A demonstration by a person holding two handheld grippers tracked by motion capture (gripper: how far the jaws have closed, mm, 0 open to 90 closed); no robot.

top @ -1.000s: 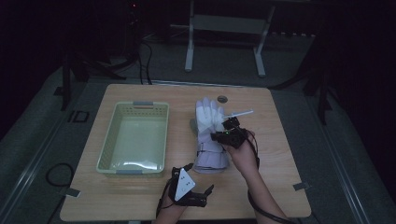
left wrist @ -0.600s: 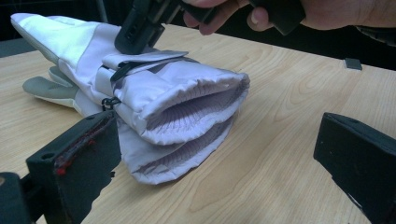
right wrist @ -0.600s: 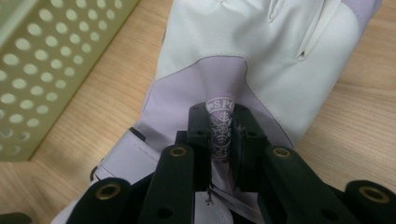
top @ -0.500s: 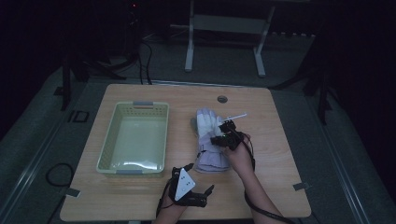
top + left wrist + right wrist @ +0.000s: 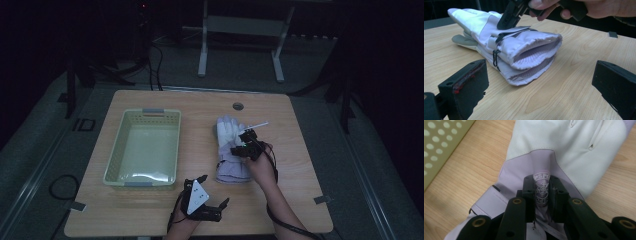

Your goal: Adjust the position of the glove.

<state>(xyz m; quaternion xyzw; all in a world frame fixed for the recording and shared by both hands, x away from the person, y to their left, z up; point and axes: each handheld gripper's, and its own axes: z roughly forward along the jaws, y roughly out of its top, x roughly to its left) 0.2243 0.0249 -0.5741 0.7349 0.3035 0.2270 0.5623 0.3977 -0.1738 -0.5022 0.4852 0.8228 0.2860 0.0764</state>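
Note:
Two lavender and white winter gloves lie stacked on the wooden table, cuffs toward the person. My right gripper comes down on the top glove and is shut on a pinch of its fabric at the snowflake logo patch. In the left gripper view the open cuffs of the gloves face me, and the other hand's gripper presses on top. My left gripper stands open near the table's front edge, its jaws wide apart with nothing between them.
A pale green perforated basket sits on the left half of the table, its wall close to the gloves. A round grommet is set in the table's far edge. Bare wood lies right of the gloves.
The gloves have slid slightly toward the near edge with the right gripper on them. The left gripper has stayed put.

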